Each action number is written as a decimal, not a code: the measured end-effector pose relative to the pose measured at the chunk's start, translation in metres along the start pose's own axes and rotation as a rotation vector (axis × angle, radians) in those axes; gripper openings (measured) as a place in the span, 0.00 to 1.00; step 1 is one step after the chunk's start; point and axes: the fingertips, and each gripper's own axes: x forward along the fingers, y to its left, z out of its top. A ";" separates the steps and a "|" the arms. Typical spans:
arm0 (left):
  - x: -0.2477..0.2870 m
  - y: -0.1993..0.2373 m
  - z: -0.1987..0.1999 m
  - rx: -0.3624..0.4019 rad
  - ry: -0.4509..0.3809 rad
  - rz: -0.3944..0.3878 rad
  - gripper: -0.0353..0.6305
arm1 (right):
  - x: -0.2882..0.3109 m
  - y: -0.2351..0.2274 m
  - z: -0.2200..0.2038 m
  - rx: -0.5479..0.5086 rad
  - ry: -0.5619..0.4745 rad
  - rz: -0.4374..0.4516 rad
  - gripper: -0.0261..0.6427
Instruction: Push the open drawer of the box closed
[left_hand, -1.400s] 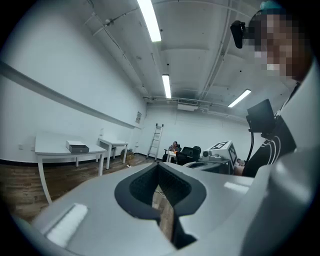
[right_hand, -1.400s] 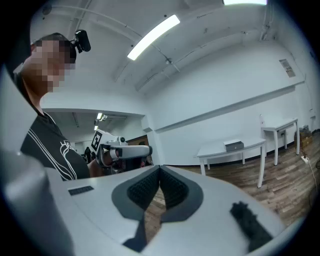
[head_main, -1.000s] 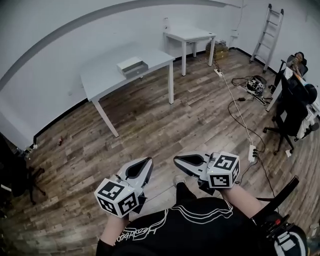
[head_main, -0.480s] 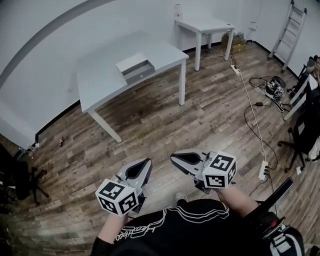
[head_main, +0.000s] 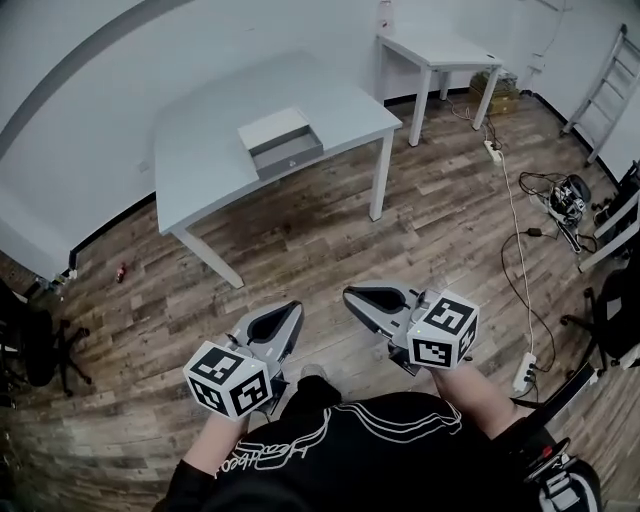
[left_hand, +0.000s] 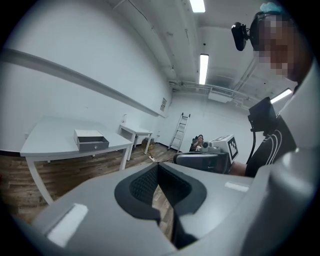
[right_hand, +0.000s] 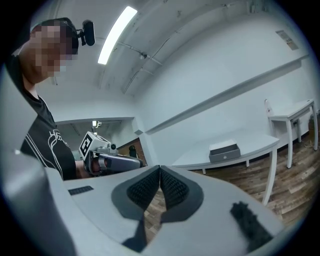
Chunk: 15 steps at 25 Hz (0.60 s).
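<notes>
Jaws on left gripper (left_hand: 157, 166) and right gripper (right_hand: 159, 169) are pressing together, gripping nothing | both are hovering above the floor (head_main: 300, 240), well apart from the table (head_main: 200, 165) | box (head_main: 272, 126) is sitting on that table, drawer (head_main: 290, 153) gaping toward the person | drawer is probably sliding lightly (box may scoot): push its flat front squarely.

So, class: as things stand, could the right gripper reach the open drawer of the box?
Probably not yet. The right gripper is held near the person's body, and bare wooden floor separates it from the grey table bearing the open drawer. Nothing blocks the way; stepping closer should do.
</notes>
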 end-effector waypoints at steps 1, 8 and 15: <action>0.009 0.007 0.000 0.001 0.004 -0.005 0.06 | 0.003 -0.009 -0.001 0.000 0.001 -0.008 0.05; 0.076 0.079 0.012 -0.029 -0.010 -0.043 0.06 | 0.043 -0.092 -0.010 -0.003 0.033 -0.088 0.06; 0.147 0.201 0.039 -0.044 0.025 -0.032 0.06 | 0.138 -0.201 0.009 0.000 0.079 -0.122 0.06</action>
